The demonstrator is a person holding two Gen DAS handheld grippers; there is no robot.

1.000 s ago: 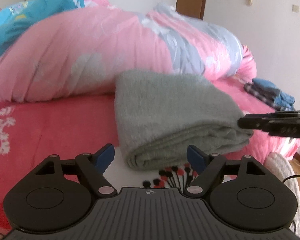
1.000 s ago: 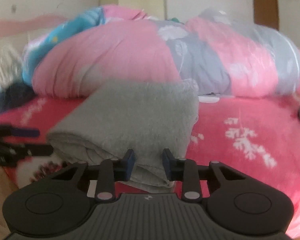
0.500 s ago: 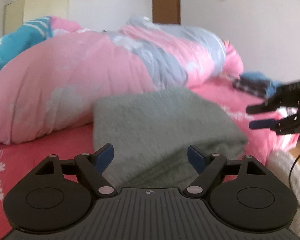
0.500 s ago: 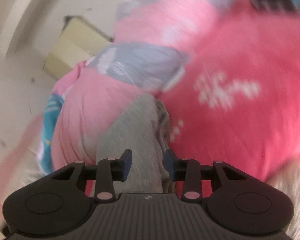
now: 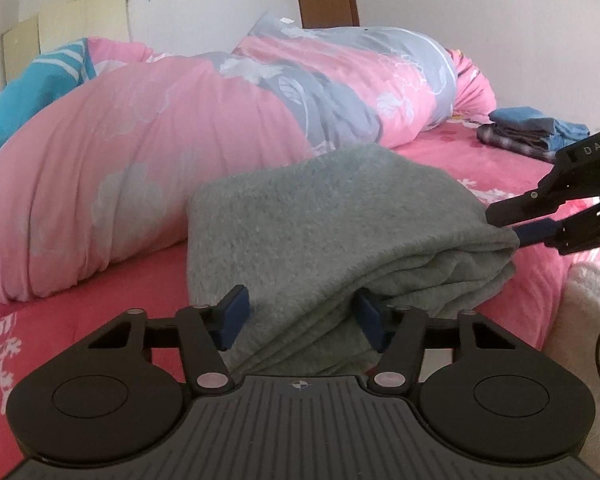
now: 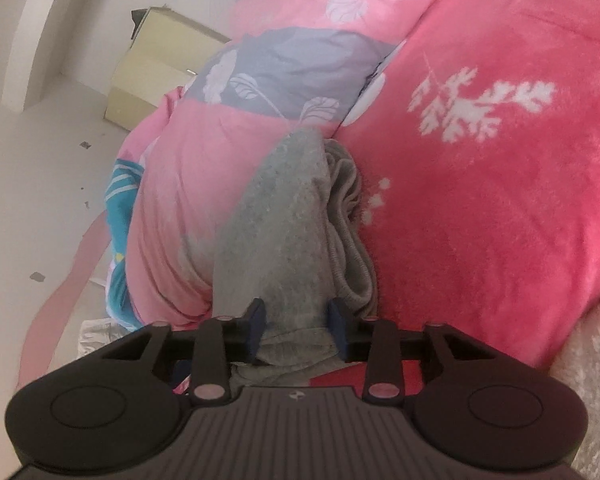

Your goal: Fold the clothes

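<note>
We see the bed filling most of both views, its red blanket printed with white sprigs; its near edge is cut off behind the tool bodies, and at the far right a pale fluffy cover marks where the bed ends. Behind lies a rolled pink and grey quilt, its left end running out of the left wrist view. Open blanket lies to the left of the clothing and, beyond it on the right, up to the stack.

The folded grey garment lies on the bed near its front edge, just in front of the quilt. What kind of garment it is we cannot tell; its layered edges show on the right side, and the underside is hidden.

A small stack of folded blue and checked clothes sits well apart at the back right, partly cut off by the right tool. On that tool's body we read the letters "DAS"; the rest is out of frame.

The left tool has just been closing and stands about half open, its blue pads flanking the garment's near corner with cloth between them; whether they press it we cannot tell. The right tool, rolled onto its side and also just narrowing, pinches the garment's right-hand folded edge.
</note>
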